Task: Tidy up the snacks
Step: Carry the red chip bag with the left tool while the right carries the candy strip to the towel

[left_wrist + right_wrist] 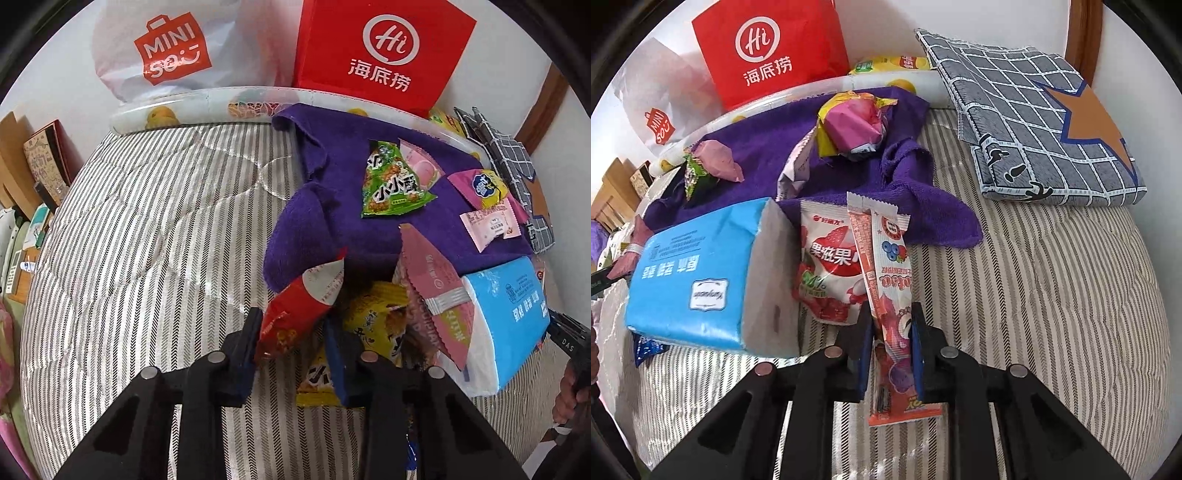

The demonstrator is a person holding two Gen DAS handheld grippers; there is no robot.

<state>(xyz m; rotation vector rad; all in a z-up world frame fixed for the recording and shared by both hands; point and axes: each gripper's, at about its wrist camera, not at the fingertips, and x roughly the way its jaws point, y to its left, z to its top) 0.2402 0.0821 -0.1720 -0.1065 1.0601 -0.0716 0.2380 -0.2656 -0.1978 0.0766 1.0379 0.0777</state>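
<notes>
My left tool (pixel 293 332) has its fingers apart around the lower end of a red snack packet (pixel 295 314), which leans against the inner face of one finger; whether it is truly gripped I cannot tell from this angle. My right tool (pixel 892 325) is closed onto a long pink snack stick (pixel 888 306), lifted lengthwise between its fingers, probably so it can be sorted. Just ahead of both tools, loose snacks lie on a purple towel (pixel 332 177), among them a green packet (pixel 393 184). A blue tissue pack (pixel 701 277) sits just beside the right tool. Everything rests on a striped bed (pixel 147 221); beyond stand a red paper bag (pixel 376 51) and a folded checked cloth (pixel 1034 122).
</notes>
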